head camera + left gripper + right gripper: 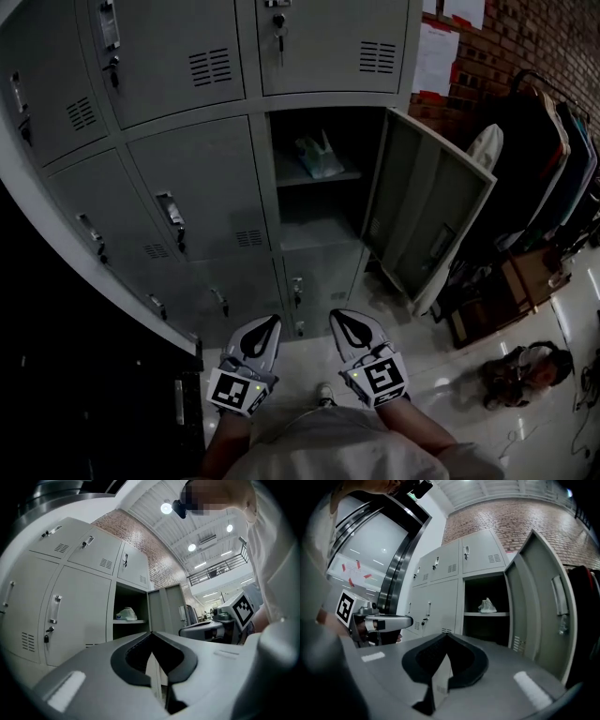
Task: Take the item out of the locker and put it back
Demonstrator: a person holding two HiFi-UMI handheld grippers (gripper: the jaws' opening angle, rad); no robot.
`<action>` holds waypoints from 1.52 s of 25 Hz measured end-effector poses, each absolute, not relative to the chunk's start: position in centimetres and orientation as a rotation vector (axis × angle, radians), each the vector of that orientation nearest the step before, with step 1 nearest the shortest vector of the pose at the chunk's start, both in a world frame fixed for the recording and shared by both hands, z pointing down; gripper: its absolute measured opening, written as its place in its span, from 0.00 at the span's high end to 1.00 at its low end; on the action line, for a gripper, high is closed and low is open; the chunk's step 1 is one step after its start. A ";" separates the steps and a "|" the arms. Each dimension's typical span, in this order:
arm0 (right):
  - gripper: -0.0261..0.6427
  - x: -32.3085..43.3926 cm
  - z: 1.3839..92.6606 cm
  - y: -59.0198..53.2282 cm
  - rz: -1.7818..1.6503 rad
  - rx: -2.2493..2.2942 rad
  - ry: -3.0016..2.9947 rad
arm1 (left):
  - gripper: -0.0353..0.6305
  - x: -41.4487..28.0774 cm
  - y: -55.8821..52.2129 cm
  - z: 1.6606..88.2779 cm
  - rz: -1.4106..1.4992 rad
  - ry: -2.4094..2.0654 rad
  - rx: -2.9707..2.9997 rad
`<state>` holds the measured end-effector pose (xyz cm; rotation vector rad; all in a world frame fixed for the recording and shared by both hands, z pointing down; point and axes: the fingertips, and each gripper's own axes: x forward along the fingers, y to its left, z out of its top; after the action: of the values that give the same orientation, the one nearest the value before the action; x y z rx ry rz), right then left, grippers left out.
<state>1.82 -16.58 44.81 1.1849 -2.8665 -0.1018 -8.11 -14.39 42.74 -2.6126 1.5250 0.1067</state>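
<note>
Matt painted metal locker (202, 202), glossy floor (441, 370), rough brick wall (534, 37).

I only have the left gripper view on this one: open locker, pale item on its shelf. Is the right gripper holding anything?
Observer: No. The right gripper view shows the right gripper with its jaws together and nothing between them.
Operator: What's under the open locker? My gripper blocks that part.
Observer: In the head view there is a lower locker directly beneath it, with its door closed.
Operator: Anything on the ground?
Observer: The head view shows a dark bag lying on the glossy floor, off to the right.
</note>
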 end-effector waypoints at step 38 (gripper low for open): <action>0.48 -2.7 34.1 -51.3 -0.178 1.426 -2.658 | 0.95 -11.0 -32.9 41.0 0.037 1.408 -2.623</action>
<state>-2.67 -51.32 34.07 1.4256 -2.6576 -0.1784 -10.97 -32.94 40.96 -2.6234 1.4083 0.0366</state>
